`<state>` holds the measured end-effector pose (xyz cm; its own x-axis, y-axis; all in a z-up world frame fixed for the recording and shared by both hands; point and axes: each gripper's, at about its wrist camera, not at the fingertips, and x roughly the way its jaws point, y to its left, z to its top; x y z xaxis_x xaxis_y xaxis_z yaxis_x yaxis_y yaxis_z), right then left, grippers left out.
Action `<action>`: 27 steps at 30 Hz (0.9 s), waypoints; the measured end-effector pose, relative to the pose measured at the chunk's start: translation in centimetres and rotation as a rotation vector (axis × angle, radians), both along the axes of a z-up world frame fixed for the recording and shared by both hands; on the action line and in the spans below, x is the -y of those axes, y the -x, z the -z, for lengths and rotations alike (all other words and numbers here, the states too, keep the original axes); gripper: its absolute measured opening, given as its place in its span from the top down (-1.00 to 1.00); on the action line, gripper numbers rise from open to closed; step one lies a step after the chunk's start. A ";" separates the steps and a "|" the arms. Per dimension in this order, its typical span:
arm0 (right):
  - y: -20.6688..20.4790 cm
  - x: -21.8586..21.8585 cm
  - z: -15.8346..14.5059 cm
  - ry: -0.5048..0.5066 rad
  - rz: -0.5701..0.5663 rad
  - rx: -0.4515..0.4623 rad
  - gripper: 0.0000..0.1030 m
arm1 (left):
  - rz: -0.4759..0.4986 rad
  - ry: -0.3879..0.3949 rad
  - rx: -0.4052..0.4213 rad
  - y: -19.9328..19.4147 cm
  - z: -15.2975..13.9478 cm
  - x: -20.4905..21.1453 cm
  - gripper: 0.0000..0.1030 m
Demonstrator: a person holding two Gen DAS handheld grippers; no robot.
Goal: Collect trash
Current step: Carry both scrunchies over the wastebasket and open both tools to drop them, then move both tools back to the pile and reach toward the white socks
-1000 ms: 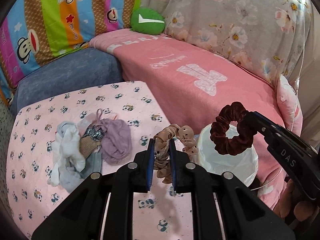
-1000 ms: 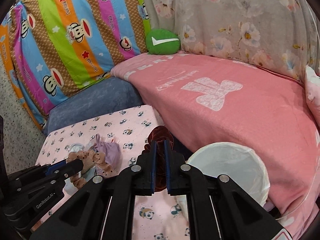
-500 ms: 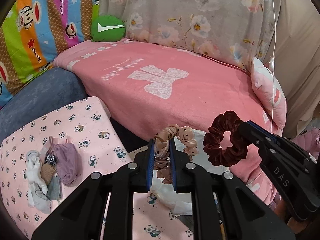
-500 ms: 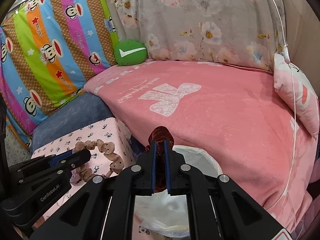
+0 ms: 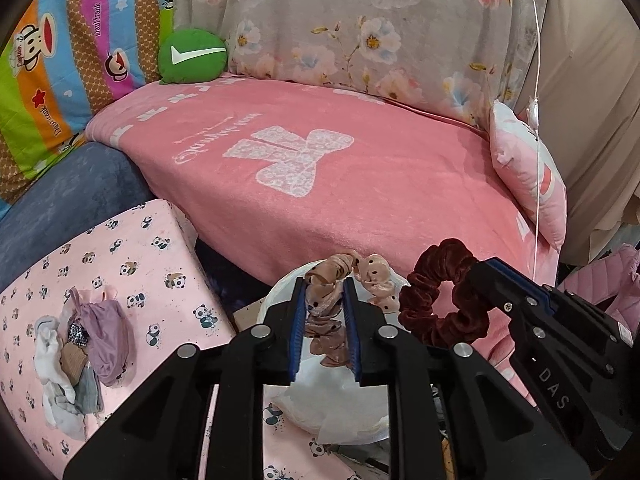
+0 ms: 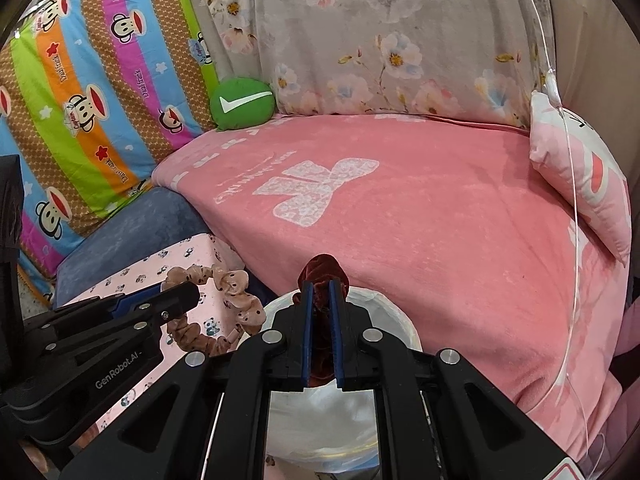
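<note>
Beige scrunchie [image 5: 326, 312]: ruched fabric with small dark dots, looped. It is seen between the blue-lined fingers of the left gripper [image 5: 325, 320], above the white-lined bin [image 5: 276, 300]. The jaws of that gripper have just been opening and stand narrowly apart; the scrunchie is still lodged between them, though whether the pads still press on it cannot be told.

Dark red scrunchie [image 5: 442, 308]: velvet-like, gathered in a ring. It is pinched at one side by the right gripper [image 6: 320, 320], whose jaws are set narrow on it, and it hangs over the bin's mouth [image 6: 400, 320].

Left wrist view only: a pile of small cloth items [image 5: 80, 344] in white, grey, tan and lilac is shown on the panda-print pink cover [image 5: 132, 256], well apart from the bin. The full ring of the red scrunchie is also shown here. Crumpled white liner is seen below the left jaws.

Right wrist view only: the red scrunchie is seen edge-on, mostly hidden between the fingers. The beige scrunchie's loop is shown from the side, hanging from the left gripper's tip. The bin's round rim is shown more fully.

Surroundings: pink blanket [image 6: 400, 220] with pale bow motif; green round cushion [image 6: 242, 104]; striped monkey-print cloth [image 6: 92, 100]; floral drape [image 6: 380, 40]; pink pillow [image 6: 580, 168]; blue cushion [image 5: 68, 192]. Much of the bin is blocked by the black gripper bodies in both views.
</note>
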<state>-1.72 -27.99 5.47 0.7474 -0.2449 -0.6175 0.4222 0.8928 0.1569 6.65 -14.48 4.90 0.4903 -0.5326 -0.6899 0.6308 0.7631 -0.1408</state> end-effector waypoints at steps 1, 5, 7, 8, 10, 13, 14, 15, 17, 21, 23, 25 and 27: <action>0.0 0.0 0.0 0.003 0.003 0.001 0.73 | -0.012 -0.002 -0.001 -0.1 0.1 0.0 0.23; 0.1 -0.2 -0.1 0.011 0.018 0.004 0.47 | -0.099 0.009 0.053 -0.1 -0.3 -0.9 -0.66; 0.1 -0.2 -0.1 0.006 0.017 0.007 0.44 | -0.098 -0.005 0.039 -0.4 -0.2 -1.0 -0.66; 0.1 -0.3 -0.1 0.008 0.016 0.007 0.43 | -0.105 -0.005 0.038 -0.5 -0.2 -1.2 -0.66; 0.1 -0.5 -0.2 0.007 0.014 0.007 0.39 | -0.114 -0.004 0.034 -0.6 -0.1 -1.5 -0.66; 0.0 -0.7 -0.2 0.009 0.009 0.010 0.32 | -0.120 0.001 0.033 -0.7 0.0 -1.9 -0.66; -0.1 -1.0 -0.3 0.010 0.004 0.011 0.30 | -0.122 0.002 0.034 -0.7 0.0 -2.1 -0.66; -0.1 -1.1 -0.3 0.011 0.001 0.011 0.30 | -0.125 0.002 0.035 -0.7 0.0 -2.3 -0.66; -0.3 -1.5 -0.3 0.014 -0.005 0.011 0.25 | -0.135 0.001 0.035 -0.7 0.0 -2.7 -0.66; -0.6 -2.4 -0.3 0.019 -0.021 0.007 0.18 | -0.155 0.005 0.030 -1.1 0.0 -3.8 -0.66; -0.7 -2.9 -0.3 0.021 -0.029 0.006 0.14 | -0.168 0.007 0.031 -1.1 0.0 -4.4 -0.66; -0.9 -3.5 -0.2 0.021 -0.037 0.005 0.12 | -0.185 0.006 0.035 -1.2 -0.1 -5.1 -0.66; -1.1 -4.1 -0.2 0.021 -0.047 0.003 0.09 | -0.201 0.006 0.034 -1.3 0.0 -6.0 -0.66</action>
